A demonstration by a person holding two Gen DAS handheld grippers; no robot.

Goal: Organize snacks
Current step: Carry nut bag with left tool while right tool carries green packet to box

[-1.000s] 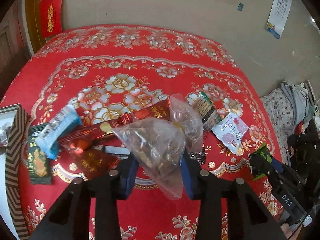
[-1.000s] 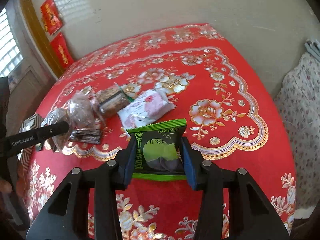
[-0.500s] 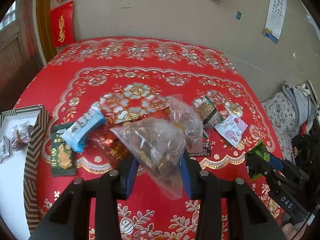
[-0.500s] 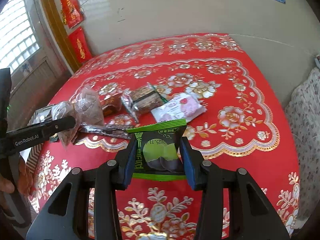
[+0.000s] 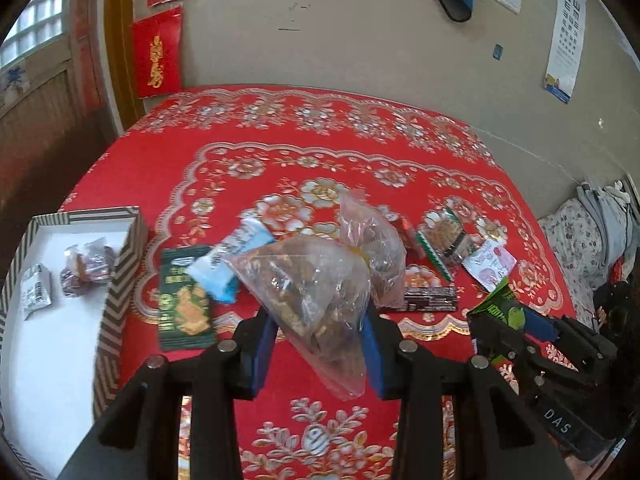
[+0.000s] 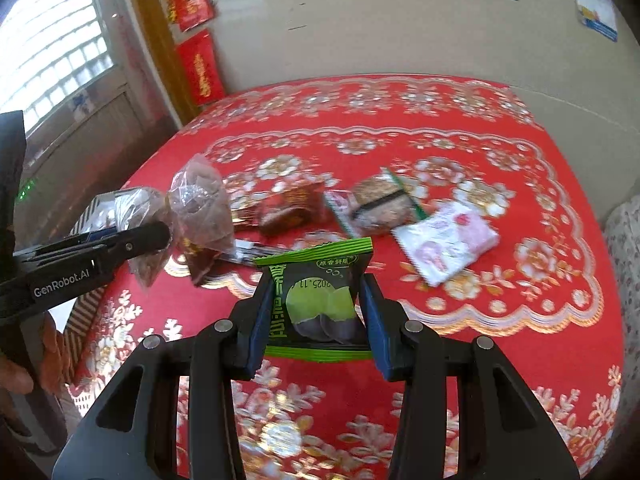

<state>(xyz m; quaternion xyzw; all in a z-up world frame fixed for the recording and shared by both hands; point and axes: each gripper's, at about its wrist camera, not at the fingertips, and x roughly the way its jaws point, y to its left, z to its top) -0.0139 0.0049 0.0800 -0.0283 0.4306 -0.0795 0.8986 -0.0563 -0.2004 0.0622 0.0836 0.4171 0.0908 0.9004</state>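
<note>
The left tongs [image 5: 318, 344] are pinching a clear plastic bag [image 5: 308, 292] of brownish snack pieces, its loose tail hanging below the blue pads, while the right tongs [image 6: 314, 320] are clamping a green-and-black snack packet [image 6: 320, 304] by its two side edges. Both are being held in the air above the desk [image 5: 280, 160], which is carrying a red floral cloth. A striped box [image 5: 116, 300] with a white floor is sitting at the left edge, already containing a few small wrapped snacks, and looks to be the place for sorting. A second clear bag [image 5: 372, 248], a blue-and-white packet [image 5: 228, 264], a dark green packet [image 5: 184, 304], a pink-and-white packet [image 5: 490, 262] and a dark bar [image 5: 430, 299] are lying on the cloth near the front. The clear bag is probably light and floppy, with slippery film and a shifting load, so gripping the bunched film near the contents seems safer than taking the thin tail. The green packet looks like a puffed, crinkly pouch; squeezing it across the sealed margins, as it is being held now, is likely sparing whatever is inside.
</note>
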